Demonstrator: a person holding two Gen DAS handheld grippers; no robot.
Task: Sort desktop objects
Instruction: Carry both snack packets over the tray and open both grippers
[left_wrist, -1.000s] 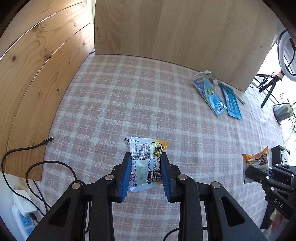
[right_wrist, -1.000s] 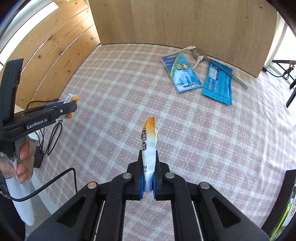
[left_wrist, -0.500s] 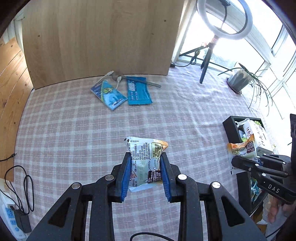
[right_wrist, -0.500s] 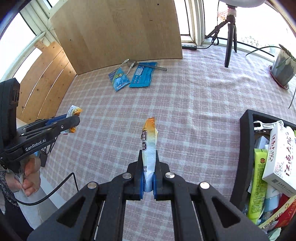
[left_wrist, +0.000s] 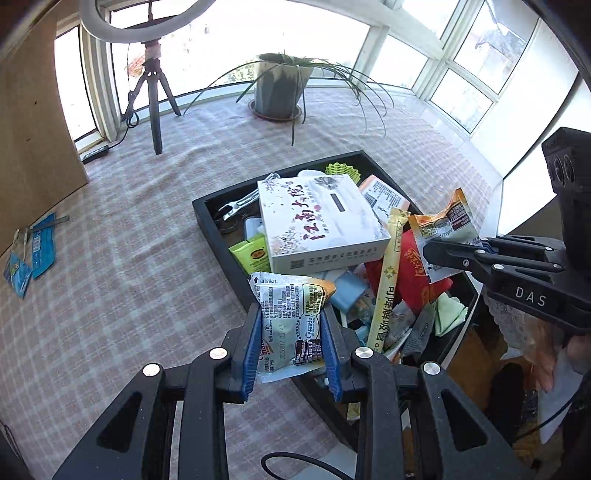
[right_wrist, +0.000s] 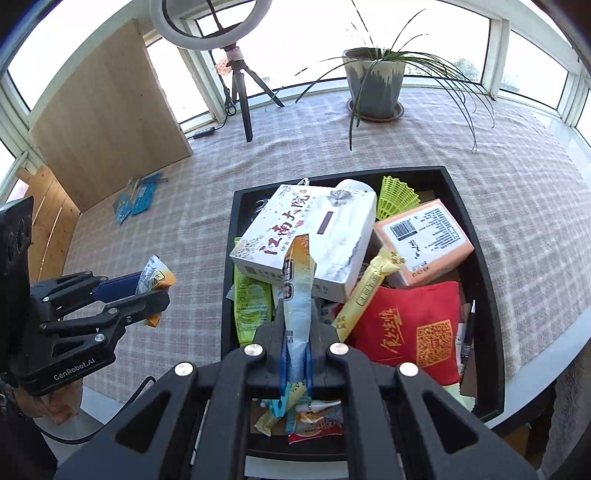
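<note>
We are holding two snack sachets above the black tray (right_wrist: 491, 266), which fills the lower right of the right wrist view and is already heaped with sorted things: a white box (right_wrist: 306, 236), a red pouch (right_wrist: 413, 325), an orange pack (right_wrist: 424, 236) and a yellow stick pack (right_wrist: 365, 291). We judge both sachets are being held here because this tray is where loose items are collected. The left gripper (left_wrist: 293, 347) is gripping its sachet (left_wrist: 291, 317) flat, across its width, so the jaws are standing partly apart with the blue pads pressing on both side edges; it is hanging over the tray's near left corner at lower centre of the left wrist view. The right gripper (right_wrist: 295, 365) is pinching the second sachet (right_wrist: 299, 288) edge-on, jaws nearly closed on the thin foil, with the packet pointing up over the tray's contents. Two blue packets (right_wrist: 136, 199) are lying on the checked cloth (right_wrist: 177, 236) at middle left, well apart from the tray, not yet sorted.
</note>
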